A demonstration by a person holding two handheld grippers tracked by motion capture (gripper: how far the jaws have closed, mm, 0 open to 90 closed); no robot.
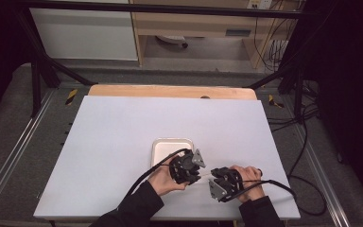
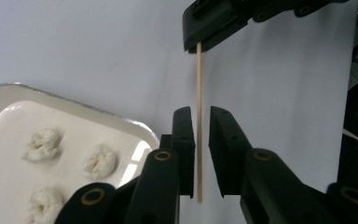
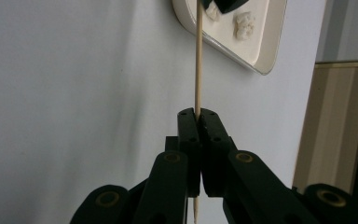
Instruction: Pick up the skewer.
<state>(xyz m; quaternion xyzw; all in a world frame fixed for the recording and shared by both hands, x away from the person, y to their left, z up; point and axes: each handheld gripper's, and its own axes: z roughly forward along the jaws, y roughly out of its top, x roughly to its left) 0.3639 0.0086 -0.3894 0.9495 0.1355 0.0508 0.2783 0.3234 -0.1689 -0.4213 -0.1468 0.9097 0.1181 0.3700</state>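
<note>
Two hand-held grippers meet over the near part of a white table (image 1: 123,142), a thin wooden skewer (image 2: 198,93) stretched between them. The right gripper (image 3: 197,112) is clamped on the skewer, its jaws pressed together with the stick running between the pads and its pointed end poking out behind the jaws. The left gripper (image 2: 202,114) stands slightly parted around the same skewer: the stick lies against the inner face of one jaw, with a clear gap to the other, so the hold there is loose at best. Seen from the left gripper view, the skewer runs straight ahead from between those jaws into the closed tips of the other gripper.

A shallow white tray (image 2: 121,123) sits just beside the left gripper, on the far side of both tools in the high view (image 1: 158,144). In it lie small pale lumps (image 2: 100,161), three of them visible and possibly dough or marshmallow, though the picture is too soft to say. In the high view the two grippers are nearly touching, each held by a hand in a dark sleeve.
</note>
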